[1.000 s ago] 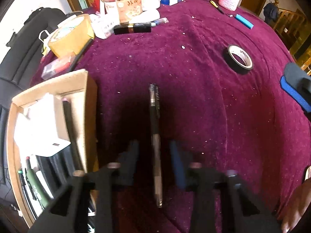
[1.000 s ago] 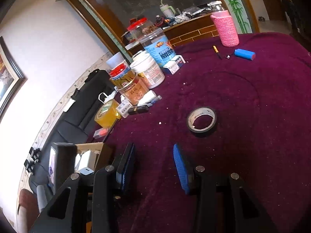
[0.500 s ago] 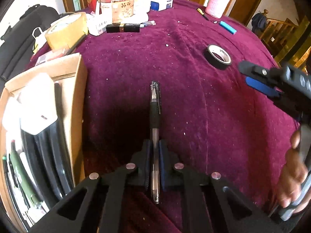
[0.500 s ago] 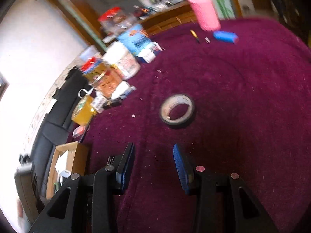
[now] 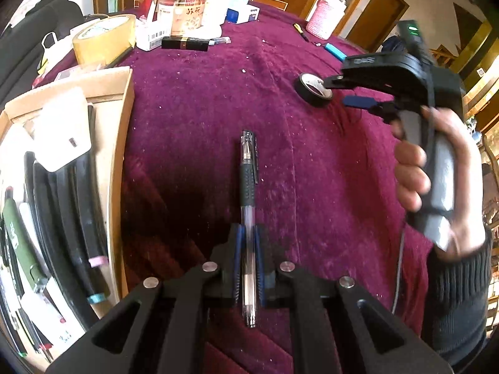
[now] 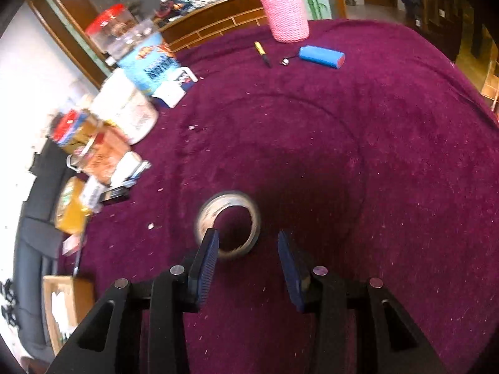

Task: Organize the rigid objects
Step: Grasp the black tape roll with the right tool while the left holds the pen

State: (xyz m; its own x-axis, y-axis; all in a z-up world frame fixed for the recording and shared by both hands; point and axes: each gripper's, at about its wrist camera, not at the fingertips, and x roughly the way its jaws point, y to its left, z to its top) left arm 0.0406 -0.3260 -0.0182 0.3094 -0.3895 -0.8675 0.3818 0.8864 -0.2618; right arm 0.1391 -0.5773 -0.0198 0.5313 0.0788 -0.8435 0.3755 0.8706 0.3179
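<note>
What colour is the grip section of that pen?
Black, on the pen, clearest in the left wrist view.

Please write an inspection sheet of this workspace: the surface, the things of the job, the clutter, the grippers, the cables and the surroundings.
Surface: dark red velvet tablecloth, speckled with crumbs.
Job's things: clear gel pen with black grip; black tape roll; cardboard box holding a white charger and cables.
Clutter: yellow tape roll, jars, pink knitted jar, blue cylinder.
Grippers: left gripper shut on pen; right gripper open at tape roll, jaws just been closing.
Cables: black cables in box.
Surroundings: wooden cabinet, black sofa.
</note>
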